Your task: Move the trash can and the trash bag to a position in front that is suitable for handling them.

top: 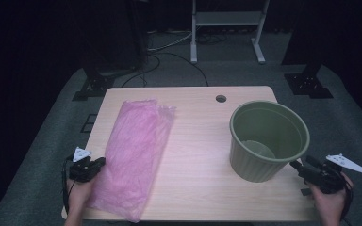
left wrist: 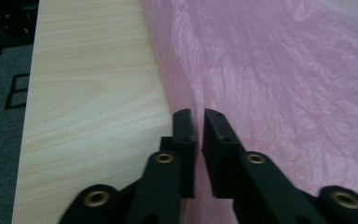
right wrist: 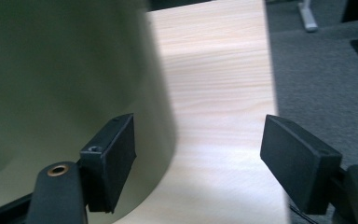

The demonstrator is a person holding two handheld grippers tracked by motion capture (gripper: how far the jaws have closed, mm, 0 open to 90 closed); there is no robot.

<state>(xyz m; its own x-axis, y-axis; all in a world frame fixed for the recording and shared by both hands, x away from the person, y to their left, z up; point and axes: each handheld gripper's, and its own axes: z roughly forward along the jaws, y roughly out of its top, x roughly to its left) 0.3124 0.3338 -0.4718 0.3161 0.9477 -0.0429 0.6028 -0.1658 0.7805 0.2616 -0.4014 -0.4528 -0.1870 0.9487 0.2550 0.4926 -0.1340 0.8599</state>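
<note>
Thin pink plastic bag (top: 134,157) lay flat at table's (top: 198,188) left; left gripper (left wrist: 198,119) sat at its near-left edge, jaws nearly closed, nothing pinched; right gripper (right wrist: 198,154) gaped wide beside green ribbed plastic bin (top: 268,141), likely to steady it

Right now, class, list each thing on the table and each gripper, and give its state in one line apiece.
Pink plastic bag: lying flat and crinkled on the table's left side.
Green ribbed bin: upright, open-topped, looks empty.
Left gripper: jaws nearly shut with a narrow gap, at the bag's left edge; nothing visibly clamped.
Right gripper: jaws wide open beside the bin's wall, holding nothing.
Wooden table: bare between bag and bin.
</note>
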